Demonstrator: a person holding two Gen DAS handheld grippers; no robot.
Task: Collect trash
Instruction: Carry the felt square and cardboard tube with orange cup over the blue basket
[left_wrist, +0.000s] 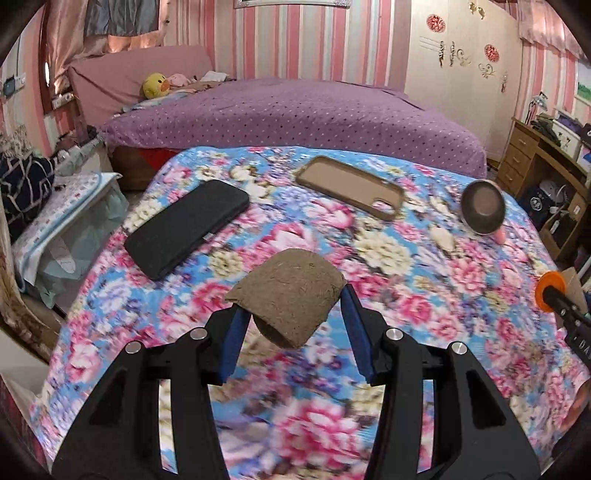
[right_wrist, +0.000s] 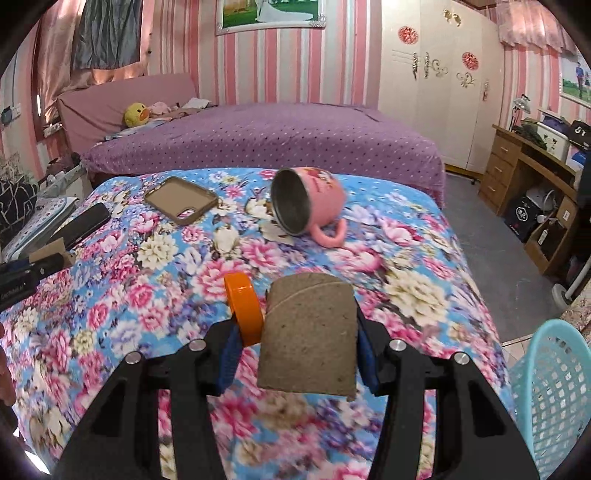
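Note:
My left gripper (left_wrist: 293, 306) is shut on a brown cardboard tube (left_wrist: 288, 284), squeezed between the blue pads and held above the floral-covered table (left_wrist: 424, 302). My right gripper (right_wrist: 297, 326) is shut on a second cardboard tube (right_wrist: 310, 343), with an orange lid (right_wrist: 243, 310) pinched between that tube and the left pad. The right gripper's orange lid (left_wrist: 550, 291) also shows at the right edge of the left wrist view. A teal mesh basket (right_wrist: 554, 391) stands low at the right, beside the table (right_wrist: 147, 295).
On the cloth lie a black phone (left_wrist: 188, 225), a brown phone case (left_wrist: 351, 186) and a pink mug (right_wrist: 310, 199) tipped on its side. A purple bed (left_wrist: 295, 114) stands behind, with a wooden desk (right_wrist: 528, 184) at the right.

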